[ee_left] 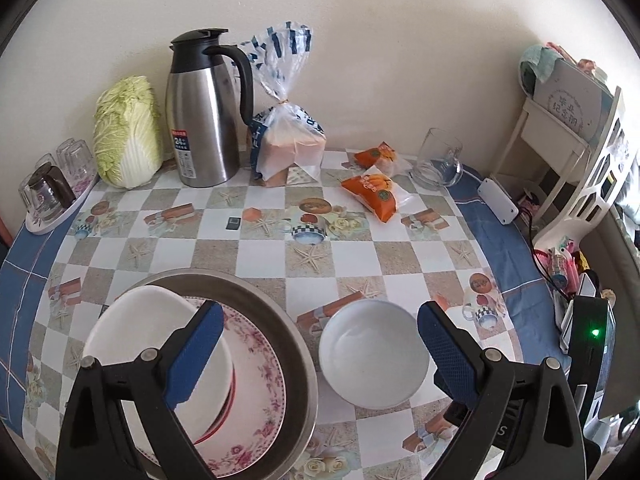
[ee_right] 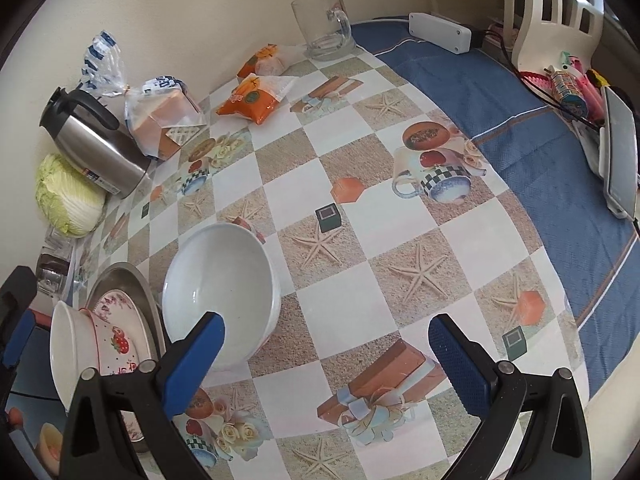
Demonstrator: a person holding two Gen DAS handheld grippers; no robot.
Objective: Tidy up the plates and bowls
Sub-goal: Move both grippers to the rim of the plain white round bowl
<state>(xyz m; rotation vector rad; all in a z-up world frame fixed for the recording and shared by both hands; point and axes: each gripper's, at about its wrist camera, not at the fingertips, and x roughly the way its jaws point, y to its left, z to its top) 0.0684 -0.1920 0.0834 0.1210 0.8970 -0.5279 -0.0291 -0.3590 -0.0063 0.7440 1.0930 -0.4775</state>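
I hold my left tool [ee_left: 320, 336] and right tool [ee_right: 326, 344] both spread wide and empty above the tabletop [ee_right: 360, 280], where one bowl [ee_left: 160, 356] already sits stacked on the floral plate [ee_left: 256, 376] inside the metal pan [ee_left: 296, 344], while the white bowl [ee_right: 224, 288] beside it remains unstacked.

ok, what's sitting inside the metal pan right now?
In the metal pan lies a floral plate, with a white bowl on top of it. The bowl and the left tool cover part of the plate, so anything under them is unseen.
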